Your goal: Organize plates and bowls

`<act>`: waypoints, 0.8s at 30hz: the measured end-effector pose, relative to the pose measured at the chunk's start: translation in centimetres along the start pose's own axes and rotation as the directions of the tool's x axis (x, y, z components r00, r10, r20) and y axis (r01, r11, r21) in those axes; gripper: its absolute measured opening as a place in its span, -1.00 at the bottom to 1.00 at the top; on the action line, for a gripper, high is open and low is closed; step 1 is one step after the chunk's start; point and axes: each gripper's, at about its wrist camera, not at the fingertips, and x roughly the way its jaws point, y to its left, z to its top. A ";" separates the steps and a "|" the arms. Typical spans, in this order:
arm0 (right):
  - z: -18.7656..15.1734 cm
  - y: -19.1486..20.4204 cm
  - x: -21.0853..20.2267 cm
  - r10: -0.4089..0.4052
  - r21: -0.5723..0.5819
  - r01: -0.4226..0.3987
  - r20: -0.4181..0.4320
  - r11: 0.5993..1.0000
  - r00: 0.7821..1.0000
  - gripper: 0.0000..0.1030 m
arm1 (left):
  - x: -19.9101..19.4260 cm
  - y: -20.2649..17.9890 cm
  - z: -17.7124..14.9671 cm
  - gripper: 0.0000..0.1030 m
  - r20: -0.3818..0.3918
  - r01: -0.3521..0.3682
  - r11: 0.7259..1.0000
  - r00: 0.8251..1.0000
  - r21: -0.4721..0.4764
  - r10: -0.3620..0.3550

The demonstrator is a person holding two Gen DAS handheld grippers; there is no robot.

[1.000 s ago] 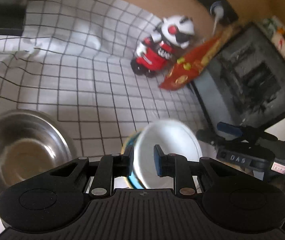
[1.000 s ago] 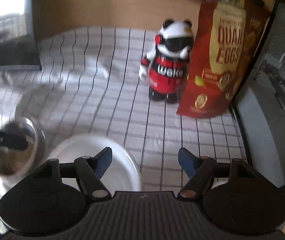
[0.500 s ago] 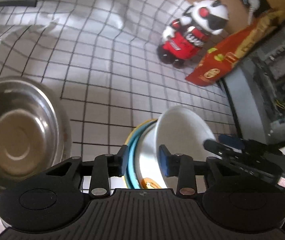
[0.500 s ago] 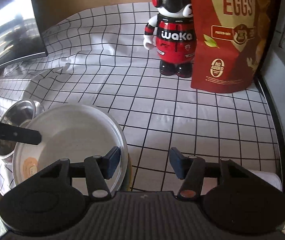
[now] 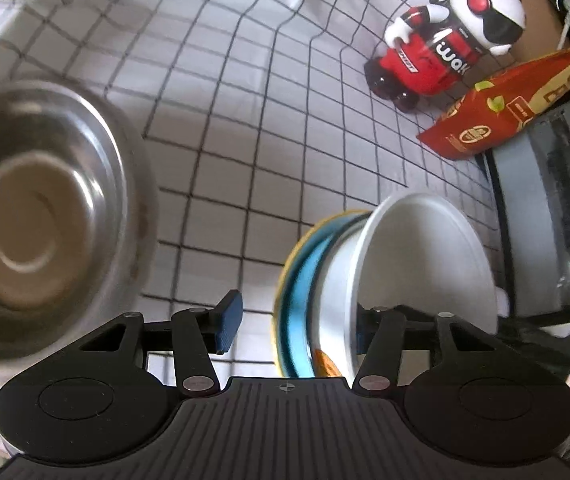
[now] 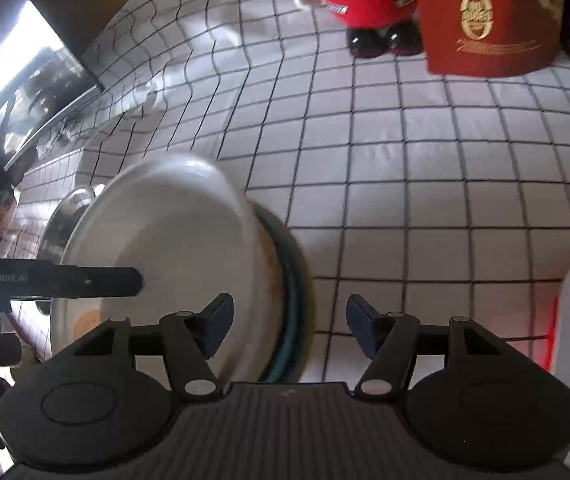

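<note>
A white bowl (image 5: 425, 264) is sitting nested on a blue plate (image 5: 305, 280) and a yellow one on the checked cloth (image 5: 245, 140). The left gripper (image 5: 293, 318) is spreading its jaws, the stack's near rim between them, its pads not pressing. The right gripper (image 6: 289, 322) is also widening, straddling the opposite rim without gripping. Left of the stack, a steel bowl (image 5: 45, 208) is resting. Farther back, a toy robot (image 5: 445, 48) and red snack bag (image 5: 505, 108) are standing.
</note>
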 end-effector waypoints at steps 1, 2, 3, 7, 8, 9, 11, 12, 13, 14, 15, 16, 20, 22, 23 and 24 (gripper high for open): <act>-0.1 0.2 0.3 0.021 0.003 -0.021 -0.013 1.000 1.000 0.23 | 0.1 0.1 -0.2 0.02 0.001 0.009 1.000 1.000 -0.008 -0.009; -0.3 0.2 0.5 0.043 0.014 -0.043 -0.026 0.999 0.999 0.22 | 0.2 0.2 -0.4 0.02 0.001 0.024 1.000 1.000 -0.016 -0.024; -0.3 0.2 0.7 0.067 0.026 -0.067 -0.037 0.997 0.997 0.22 | 0.2 0.2 -0.6 0.02 -0.004 0.049 0.998 0.999 -0.026 -0.050; -0.6 0.4 1.0 0.080 0.060 -0.077 -0.042 0.995 0.996 0.23 | 0.4 -0.4 -1.8 0.09 0.002 0.080 0.997 0.997 -0.014 -0.079; -0.6 0.5 1.0 0.077 0.063 -0.074 -0.040 0.995 0.996 0.24 | 0.4 -0.4 -2.0 0.08 0.007 0.078 0.997 0.997 -0.012 -0.078; -0.6 0.7 1.0 0.072 0.064 -0.070 -0.040 0.996 0.997 0.26 | 0.3 -0.4 -2.1 0.07 0.011 0.080 0.997 0.997 -0.019 -0.080; -0.7 1.2 1.0 0.066 0.058 -0.063 -0.040 0.996 0.997 0.31 | 0.2 0.2 -2.4 0.06 0.021 0.097 0.994 0.995 -0.055 -0.096; -0.9 1.4 1.1 0.065 0.052 -0.063 -0.042 0.997 0.997 0.34 | 0.0 0.7 -2.6 0.03 0.026 0.104 0.992 0.994 -0.077 -0.103; -1.0 1.7 1.1 0.067 0.045 -0.065 -0.044 0.997 0.997 0.35 | -0.2 1.1 -2.6 0.00 0.029 0.103 0.990 0.994 -0.091 -0.101; -1.1 2.0 1.2 0.072 0.033 -0.071 -0.051 0.997 0.996 0.35 | -0.5 1.4 -2.8 -0.01 0.029 0.097 0.991 0.995 -0.096 -0.095; -1.3 2.4 1.4 0.080 0.023 -0.079 -0.060 0.997 0.995 0.35 | -0.9 1.7 -3.0 -0.01 0.029 0.087 0.992 0.996 -0.093 -0.085; -1.4 2.9 1.6 0.090 0.017 -0.089 -0.072 0.996 0.993 0.35 | -1.2 1.9 -3.1 -0.01 0.029 0.077 0.993 0.997 -0.090 -0.075; -1.7 4.9 2.6 0.121 -0.016 -0.124 -0.098 0.992 0.988 0.37 | -2.5 3.1 -3.8 -0.02 0.035 0.028 0.997 0.999 -0.077 -0.026; -1.7 5.8 3.0 0.128 -0.035 -0.132 -0.103 0.991 0.986 0.43 | -2.9 3.6 -3.9 -0.02 0.034 0.010 0.997 0.999 -0.079 -0.007; -1.6 6.1 3.2 0.128 -0.046 -0.134 -0.105 0.990 0.986 0.46 | -3.0 3.8 -3.9 -0.02 0.037 0.008 0.997 0.999 -0.078 -0.005; -1.6 6.5 3.4 0.126 -0.055 -0.133 -0.105 0.990 0.986 0.50 | -3.1 4.0 -3.9 -0.03 0.042 0.014 0.996 0.999 -0.084 -0.011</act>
